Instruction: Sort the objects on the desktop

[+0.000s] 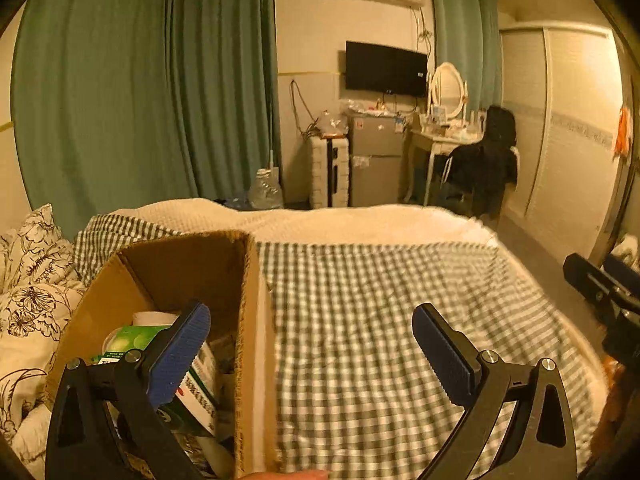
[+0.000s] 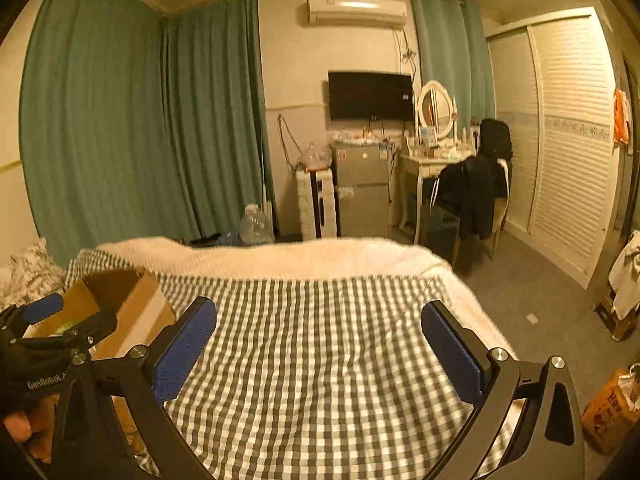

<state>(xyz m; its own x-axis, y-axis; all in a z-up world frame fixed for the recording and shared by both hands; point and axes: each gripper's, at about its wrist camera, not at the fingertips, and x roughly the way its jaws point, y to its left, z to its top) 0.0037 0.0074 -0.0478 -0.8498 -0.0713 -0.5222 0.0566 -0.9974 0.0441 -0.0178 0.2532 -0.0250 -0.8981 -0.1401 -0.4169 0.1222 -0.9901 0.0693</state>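
An open cardboard box (image 1: 172, 264) stands on the green checked bedspread (image 1: 380, 320) at the left. Inside it lie a green and white packet (image 1: 128, 340) and other small items. My left gripper (image 1: 312, 344) is open and empty; its left finger hangs over the box, its right finger over the bedspread. My right gripper (image 2: 320, 336) is open and empty above the bedspread (image 2: 312, 344), to the right of the box (image 2: 132, 300). The left gripper shows in the right wrist view (image 2: 70, 318), and the right gripper at the left wrist view's right edge (image 1: 600, 270).
Floral pillows (image 1: 32, 280) lie left of the box. A white blanket (image 1: 320, 220) covers the bed's far end. Beyond are green curtains, a small fridge (image 1: 374, 156), a dressing table and chair (image 1: 480, 164). An orange box (image 2: 612, 404) sits on the floor at the right.
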